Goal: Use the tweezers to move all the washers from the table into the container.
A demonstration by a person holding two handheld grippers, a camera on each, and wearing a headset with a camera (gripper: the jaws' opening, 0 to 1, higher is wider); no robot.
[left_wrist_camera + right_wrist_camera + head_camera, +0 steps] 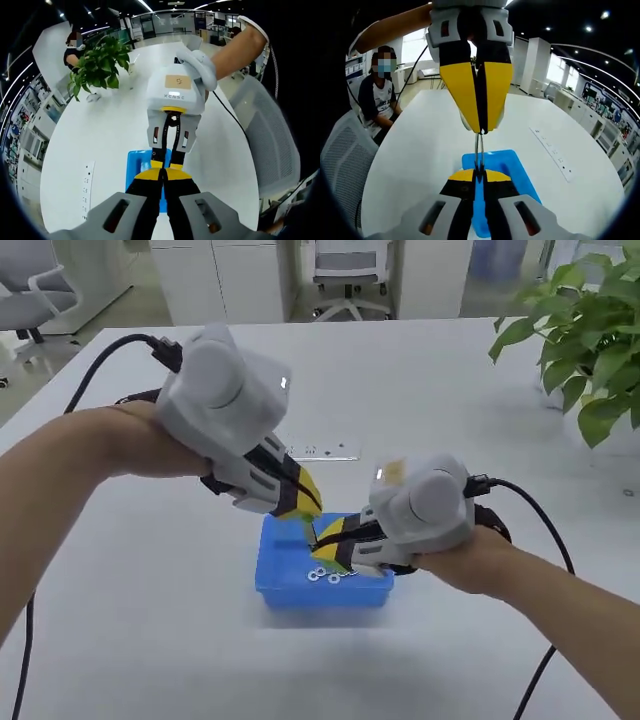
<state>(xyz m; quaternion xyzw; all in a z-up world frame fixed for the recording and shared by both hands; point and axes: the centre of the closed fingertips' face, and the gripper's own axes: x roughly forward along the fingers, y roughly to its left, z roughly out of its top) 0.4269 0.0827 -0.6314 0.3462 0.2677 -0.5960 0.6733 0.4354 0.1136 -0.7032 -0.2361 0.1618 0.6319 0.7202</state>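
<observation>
over the blue rectangular plastic container [320, 596], your two grippers meet tip to tip.
your left gripper [303, 506] and right gripper [330, 550] each have jaws pinched narrow on the thin silver metal tweezers [479, 150], which run between them above the container; small silver ring washers [325, 575] lie inside the container, by its wall nearest you.

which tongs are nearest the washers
The right tongs, tips down in the blue container by the washers; the left tongs sit higher up.
</observation>
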